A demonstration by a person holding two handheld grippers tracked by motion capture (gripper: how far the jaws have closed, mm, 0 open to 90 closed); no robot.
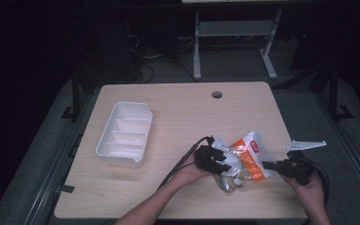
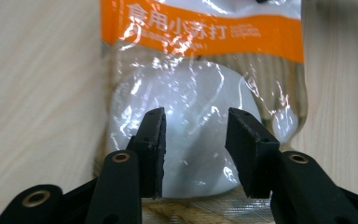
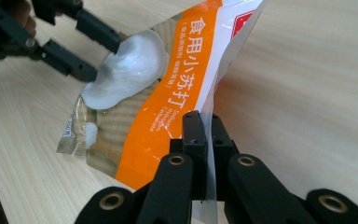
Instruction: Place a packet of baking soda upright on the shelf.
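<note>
1. Far left of the wooden table [image 1: 178, 112], at abt 9 o'clock from its middle, we see 1 white tray [image 1: 124, 134] w/ dividers; we count 4 compartments, contents too dim to make out.
2. 1 round hole [image 1: 217, 94] sits near the table's far edge, at 12 o'clock.
3. Left hand [image 1: 191, 172] comes in from the bottom edge, forearm cut off by the frame. It carries the left gripper [image 1: 218, 164], which partly hides the bag's near-left end in the high view.
4. In the left gripper view its jaws stand apart, either side of the white powder lump; we can't tell if the pads touch the film.
5. 1 clear bag [image 1: 245, 157] w/ an orange band lies at abt 5 o'clock from the table's middle, btwn the 2 grippers. Glare on the plastic makes the print hard to read from above.
6. Right gripper [image 1: 268, 165] is pinched tight on the bag's edge; in the right gripper view the thin film runs btwn the closed jaws.
7. Right hand [image 1: 311, 192] is cut off at the bottom-right corner.
8. Beyond the table, white desk legs [image 1: 234, 42] stand in near-dark; the rest is too dark to tell.
</note>
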